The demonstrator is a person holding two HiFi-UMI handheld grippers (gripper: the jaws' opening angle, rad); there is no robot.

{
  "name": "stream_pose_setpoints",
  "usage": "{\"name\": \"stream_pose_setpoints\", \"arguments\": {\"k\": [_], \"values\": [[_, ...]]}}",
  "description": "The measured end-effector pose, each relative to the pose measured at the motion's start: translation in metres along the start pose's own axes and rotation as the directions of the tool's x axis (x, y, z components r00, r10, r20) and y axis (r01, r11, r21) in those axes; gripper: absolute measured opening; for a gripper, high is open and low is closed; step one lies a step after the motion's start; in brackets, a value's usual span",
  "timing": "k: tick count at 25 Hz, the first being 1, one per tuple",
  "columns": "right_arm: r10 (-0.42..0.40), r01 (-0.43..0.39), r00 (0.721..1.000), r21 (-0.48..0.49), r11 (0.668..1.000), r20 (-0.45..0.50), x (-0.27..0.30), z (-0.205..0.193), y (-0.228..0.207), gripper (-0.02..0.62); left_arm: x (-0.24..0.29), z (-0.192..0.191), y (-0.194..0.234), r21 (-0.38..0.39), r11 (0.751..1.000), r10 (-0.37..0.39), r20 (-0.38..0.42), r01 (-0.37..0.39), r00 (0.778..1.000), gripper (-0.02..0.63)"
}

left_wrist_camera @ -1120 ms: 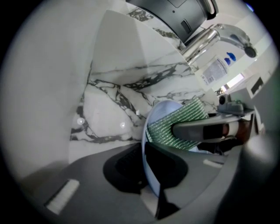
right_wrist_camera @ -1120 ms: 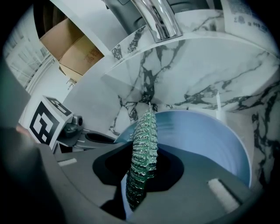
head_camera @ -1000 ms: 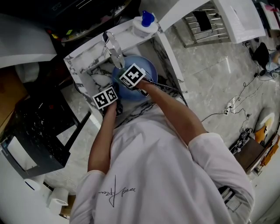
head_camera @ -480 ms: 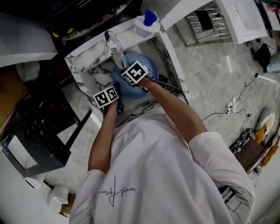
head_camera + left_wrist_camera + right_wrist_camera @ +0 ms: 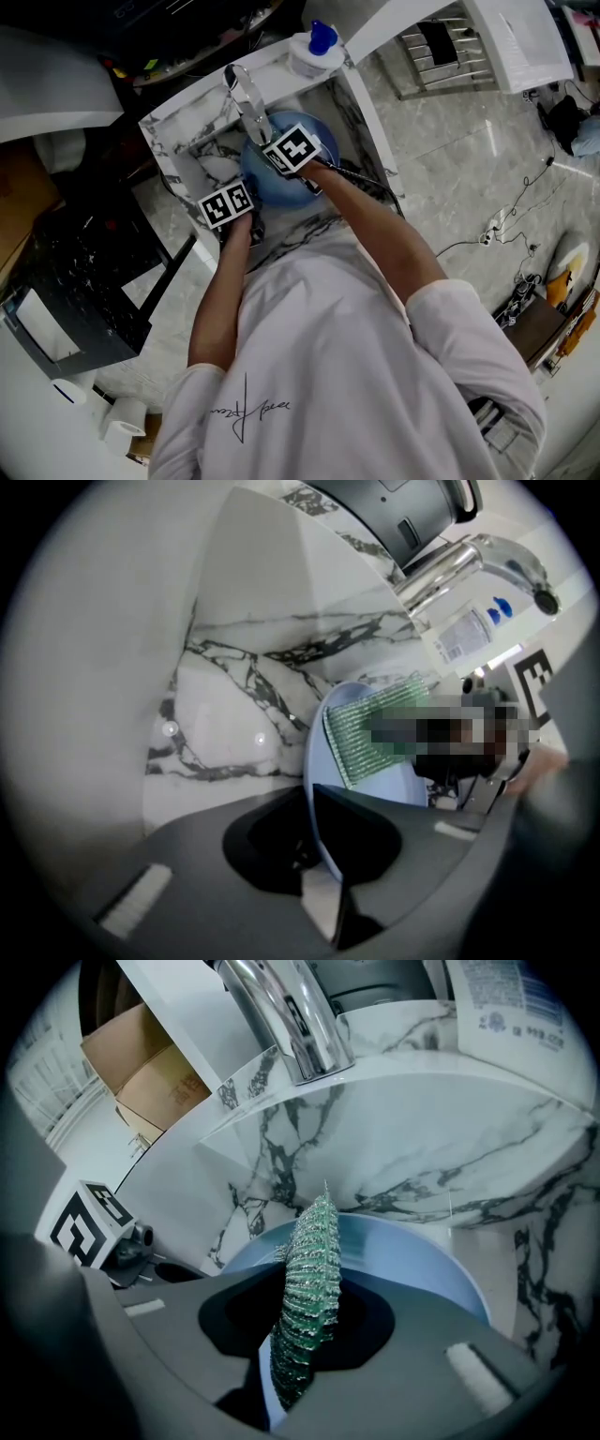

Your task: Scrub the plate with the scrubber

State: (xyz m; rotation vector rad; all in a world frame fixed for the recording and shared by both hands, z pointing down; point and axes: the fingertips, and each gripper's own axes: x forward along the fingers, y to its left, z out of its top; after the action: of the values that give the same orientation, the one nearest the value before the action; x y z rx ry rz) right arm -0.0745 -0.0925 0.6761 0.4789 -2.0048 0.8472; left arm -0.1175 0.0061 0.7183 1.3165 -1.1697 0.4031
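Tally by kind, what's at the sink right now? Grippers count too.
plate: 1
scrubber: 1
faucet: 1
bottle with blue cap: 1
sink: 1
grippers: 2 (left gripper, jaws just closed a little further on the plate rim; right gripper on the scrubber)
Total: 7

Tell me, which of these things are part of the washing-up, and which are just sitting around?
In use: blue plate, green scrubber, left tool gripping the plate's rim, right tool holding the scrubber, sink.
Just lying about: faucet, soap bottle, cardboard boxes.
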Motion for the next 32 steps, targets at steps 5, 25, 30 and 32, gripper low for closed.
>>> {"name": "stream_pose_setpoints", "arguments": {"k": [5, 25, 30, 32], "values": [[-0.023, 0.023, 1.000, 0.013, 1.000, 0.009, -0.003, 0.002, -0.009, 0.066, -0.001, 0.001, 0.000, 0.003, 1.000, 0.010, -0.011, -0.010, 1.000, 0.080], [-0.146, 0.129, 0.986, 0.182, 0.975, 0.086, -0.031, -0.003, -0.063, 0.066, -0.001, -0.001, 0.001, -0.028, 1.000, 0.009, -0.035, -0.010, 0.999, 0.078], [-0.177, 0.160, 0.980, 0.181, 0.970, 0.086, -0.039, -0.007, -0.076, 0.066, -0.001, 0.000, 0.001, -0.012, 1.000, 0.016, -0.034, -0.016, 0.999, 0.078], [-0.189, 0.172, 0.979, 0.173, 0.970, 0.081, -0.042, -0.008, -0.079, 0.066, -0.001, 0.000, 0.001, -0.016, 1.000, 0.015, -0.036, -0.015, 0.999, 0.078]]}}
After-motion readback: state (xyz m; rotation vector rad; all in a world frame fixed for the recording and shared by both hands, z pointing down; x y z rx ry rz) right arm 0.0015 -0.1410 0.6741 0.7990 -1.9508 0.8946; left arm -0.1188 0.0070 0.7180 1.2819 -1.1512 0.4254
